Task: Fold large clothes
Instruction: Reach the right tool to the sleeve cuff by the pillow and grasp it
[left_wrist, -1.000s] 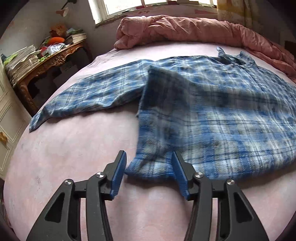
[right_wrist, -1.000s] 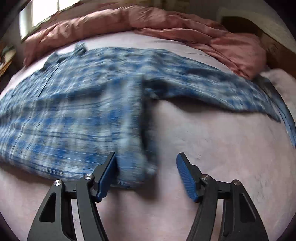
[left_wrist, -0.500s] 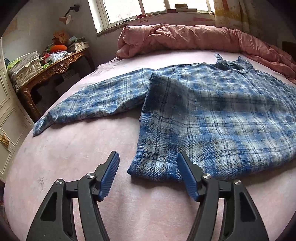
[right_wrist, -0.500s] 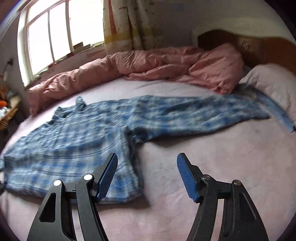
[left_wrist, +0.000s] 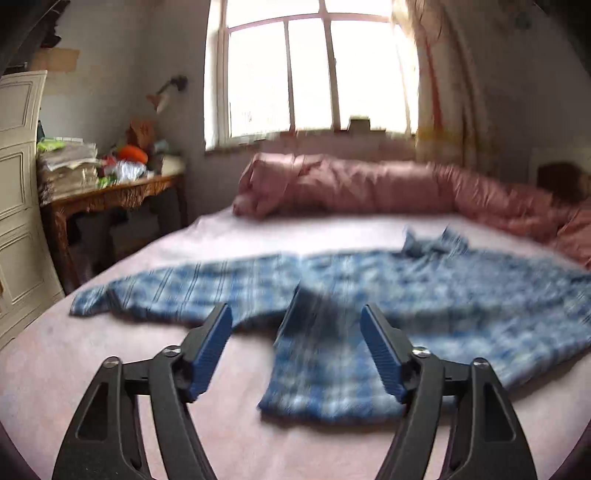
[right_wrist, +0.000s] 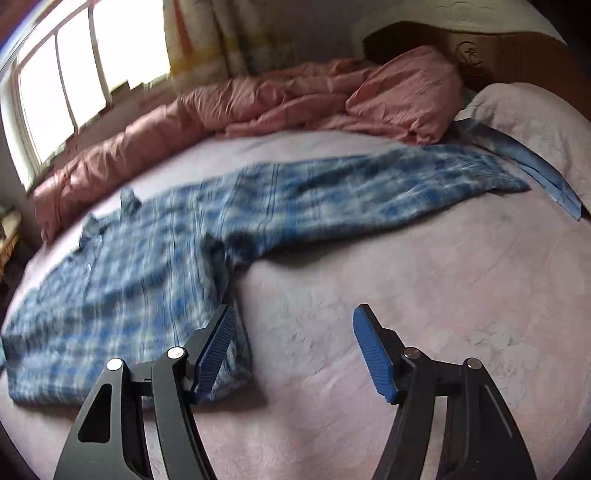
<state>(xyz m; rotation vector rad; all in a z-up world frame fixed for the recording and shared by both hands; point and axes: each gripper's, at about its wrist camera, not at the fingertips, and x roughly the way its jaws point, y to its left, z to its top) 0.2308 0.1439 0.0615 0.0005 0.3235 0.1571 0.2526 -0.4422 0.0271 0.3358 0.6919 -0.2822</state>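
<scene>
A blue plaid shirt (left_wrist: 424, 295) lies flat on the pink bed (left_wrist: 92, 369), collar toward the window, both sleeves spread sideways. In the left wrist view my left gripper (left_wrist: 295, 347) hovers above the shirt's near left hem corner. Its jaws are opening and hold nothing; the cloth lies below them. In the right wrist view the same shirt (right_wrist: 147, 288) fills the left half, its right sleeve (right_wrist: 388, 184) running toward the pillow. My right gripper (right_wrist: 291, 347) stands open over bare sheet just right of the hem corner, its left finger overlapping the shirt's edge.
A rumpled pink duvet (left_wrist: 369, 184) lies along the bed's far side under the window (left_wrist: 314, 66). A cluttered wooden table (left_wrist: 110, 192) and a white cabinet (left_wrist: 18, 203) stand to the left. A pillow (right_wrist: 535, 122) and headboard (right_wrist: 498, 55) are at right.
My left gripper has let the hem corner go, widened, risen and tipped up, so window and wall now show. The right gripper has drifted right off the shirt corner and rolled slightly.
</scene>
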